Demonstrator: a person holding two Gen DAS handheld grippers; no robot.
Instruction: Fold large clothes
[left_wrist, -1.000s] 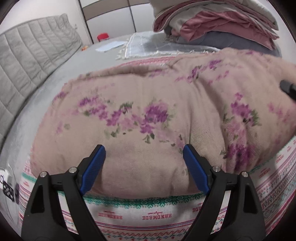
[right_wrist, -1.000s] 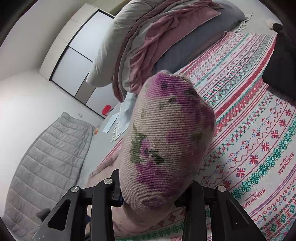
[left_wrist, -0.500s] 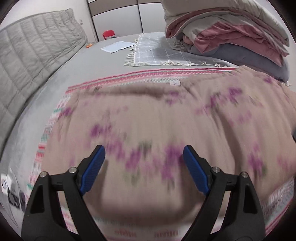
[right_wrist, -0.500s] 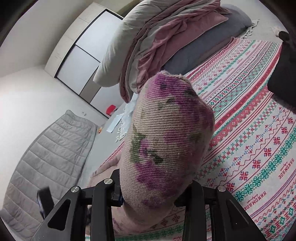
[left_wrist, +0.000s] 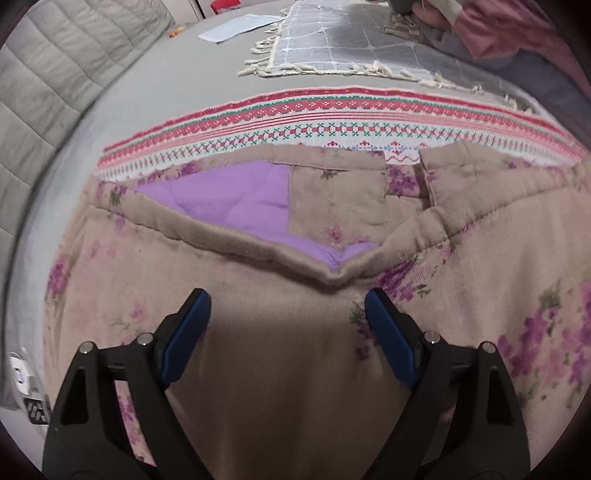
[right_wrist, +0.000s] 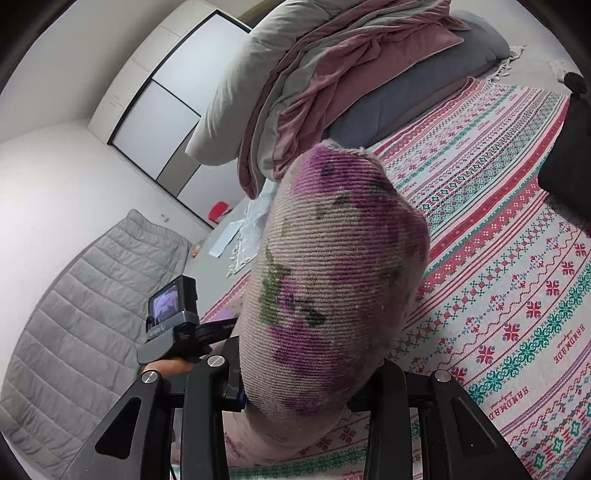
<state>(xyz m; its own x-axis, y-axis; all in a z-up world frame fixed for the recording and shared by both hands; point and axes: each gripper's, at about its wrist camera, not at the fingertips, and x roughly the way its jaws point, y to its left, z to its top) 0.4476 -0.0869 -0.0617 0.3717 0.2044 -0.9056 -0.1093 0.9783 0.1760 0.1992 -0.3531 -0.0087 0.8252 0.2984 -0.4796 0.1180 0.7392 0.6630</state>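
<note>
A large beige garment with purple flowers lies on the patterned spread. Its purple lining shows at the open waist. My left gripper is open, its blue pads hovering low over the fabric near the waist edge. My right gripper is shut on a thick bunch of the same floral garment, which bulges up between its jaws and hides the fingertips. The left gripper's camera body shows to the left in the right wrist view.
A pile of grey and pink bedding sits at the far side. A grey fringed throw and a paper sheet lie beyond the spread. A quilted grey headboard stands at left. A dark object sits at right.
My left gripper has moved forward and down over the garment, so the waist opening and purple lining now show. The right gripper still holds its bunch of fabric.
</note>
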